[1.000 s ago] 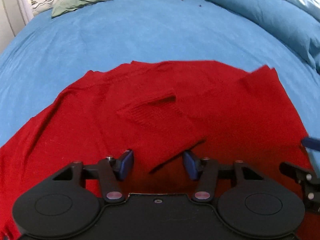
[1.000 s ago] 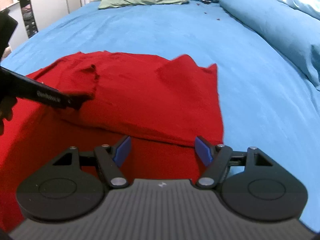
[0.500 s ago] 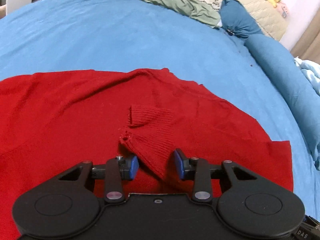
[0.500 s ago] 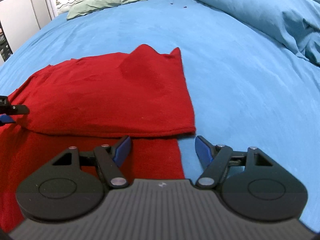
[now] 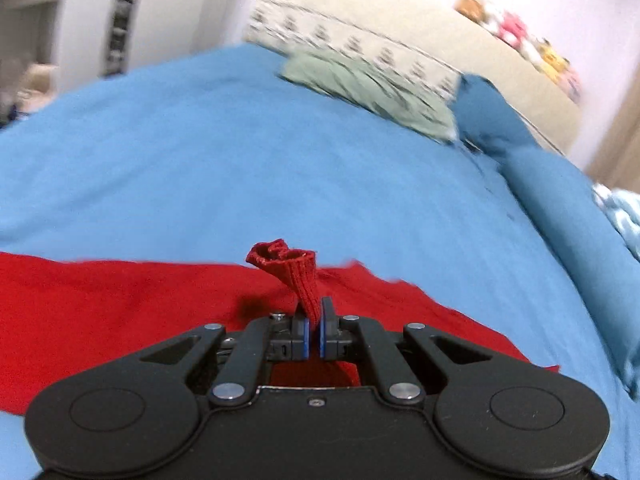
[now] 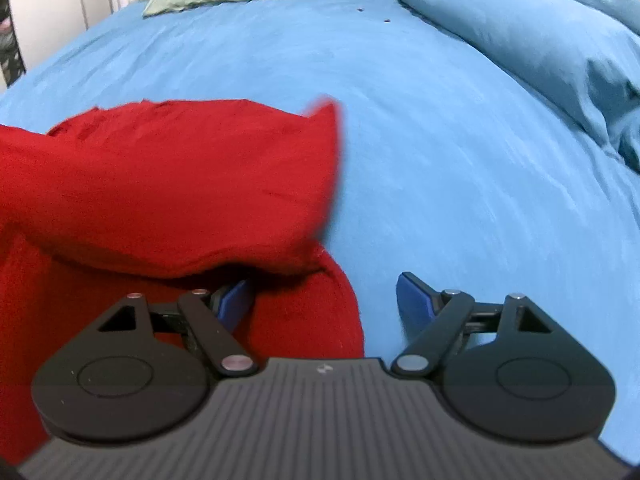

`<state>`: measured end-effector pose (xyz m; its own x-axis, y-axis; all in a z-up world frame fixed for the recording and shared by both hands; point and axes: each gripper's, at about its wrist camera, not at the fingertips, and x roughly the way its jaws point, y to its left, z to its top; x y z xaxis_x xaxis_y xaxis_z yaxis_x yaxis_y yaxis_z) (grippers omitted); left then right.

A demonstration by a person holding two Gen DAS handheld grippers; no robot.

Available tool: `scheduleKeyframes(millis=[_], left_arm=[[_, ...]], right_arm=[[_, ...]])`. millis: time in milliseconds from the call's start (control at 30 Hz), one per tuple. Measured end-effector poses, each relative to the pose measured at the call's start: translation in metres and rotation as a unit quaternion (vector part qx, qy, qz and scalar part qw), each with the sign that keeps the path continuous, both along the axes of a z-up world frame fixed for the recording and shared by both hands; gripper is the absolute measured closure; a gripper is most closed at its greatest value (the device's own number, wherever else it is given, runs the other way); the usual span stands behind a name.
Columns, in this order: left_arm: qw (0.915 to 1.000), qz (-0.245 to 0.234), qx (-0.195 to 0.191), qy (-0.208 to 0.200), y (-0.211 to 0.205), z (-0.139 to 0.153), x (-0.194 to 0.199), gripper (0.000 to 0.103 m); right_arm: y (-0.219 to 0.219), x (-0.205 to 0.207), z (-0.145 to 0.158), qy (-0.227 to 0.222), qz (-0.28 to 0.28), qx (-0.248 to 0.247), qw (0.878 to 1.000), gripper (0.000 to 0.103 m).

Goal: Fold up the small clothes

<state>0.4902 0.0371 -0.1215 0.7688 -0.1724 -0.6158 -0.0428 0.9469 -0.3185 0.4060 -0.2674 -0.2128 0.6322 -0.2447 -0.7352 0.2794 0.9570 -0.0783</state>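
Note:
A red knit garment lies spread on the blue bed. My left gripper is shut on its ribbed cuff, which sticks up bunched above the pads. In the right wrist view the garment has a folded layer lying over its lower layer. My right gripper is open at the garment's right edge. Its left finger sits under the folded layer's edge and its right finger is over bare sheet.
The blue bedsheet stretches ahead. A green cloth and a patterned pillow lie at the head of the bed. A blue duvet roll runs along the right side. White furniture stands at far left.
My left gripper closed on the ribbed cuff and lifted it, tilting up toward the headboard. My right gripper moved in close to the garment's right edge, its left finger now under the fold.

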Motion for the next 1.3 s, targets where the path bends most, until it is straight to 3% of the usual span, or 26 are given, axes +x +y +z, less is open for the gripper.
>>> scheduleKeyframes(millis=[200, 300, 533, 633, 800, 867, 967, 1100, 1300], left_arm=[[0.9989, 0.039, -0.002, 0.025, 0.035, -0.029, -0.014, 0.099], [0.9985, 0.051, -0.008, 0.021, 0.043, -0.031, -0.021, 0.099], [0.9979, 0.033, 0.003, 0.056, 0.045, -0.048, -0.023, 0.097], [0.9965, 0.035, 0.020, 0.074, 0.052, -0.047, -0.037, 0.088], [0.9962, 0.021, 0.072, 0.044, 0.046, -0.021, -0.060, 0.047], [0.9965, -0.005, 0.078, 0.027, 0.038, -0.015, -0.060, 0.040], [0.9954, -0.035, 0.085, 0.026, 0.022, -0.022, -0.046, 0.039], [0.9916, -0.040, 0.090, 0.083, 0.015, -0.054, -0.032, 0.039], [0.9900, -0.047, 0.100, 0.088, 0.017, -0.057, -0.036, 0.039]], right_arm=[[0.002, 0.011, 0.000, 0.004, 0.014, -0.029, 0.999, 0.010], [-0.007, 0.011, 0.003, 0.009, -0.019, -0.055, 0.998, 0.010], [-0.018, -0.004, 0.003, 0.023, -0.036, -0.053, 0.998, 0.009], [-0.020, -0.012, 0.014, 0.024, -0.026, -0.042, 0.998, 0.009], [0.006, -0.021, 0.047, -0.020, 0.071, 0.000, 0.997, 0.007], [0.021, -0.015, 0.047, -0.027, 0.110, 0.021, 0.993, 0.007], [0.035, 0.000, 0.033, -0.031, 0.117, 0.046, 0.992, 0.007], [0.028, 0.006, 0.006, -0.010, 0.069, 0.072, 0.995, 0.008], [0.023, -0.004, 0.015, -0.012, 0.069, 0.077, 0.995, 0.007]])
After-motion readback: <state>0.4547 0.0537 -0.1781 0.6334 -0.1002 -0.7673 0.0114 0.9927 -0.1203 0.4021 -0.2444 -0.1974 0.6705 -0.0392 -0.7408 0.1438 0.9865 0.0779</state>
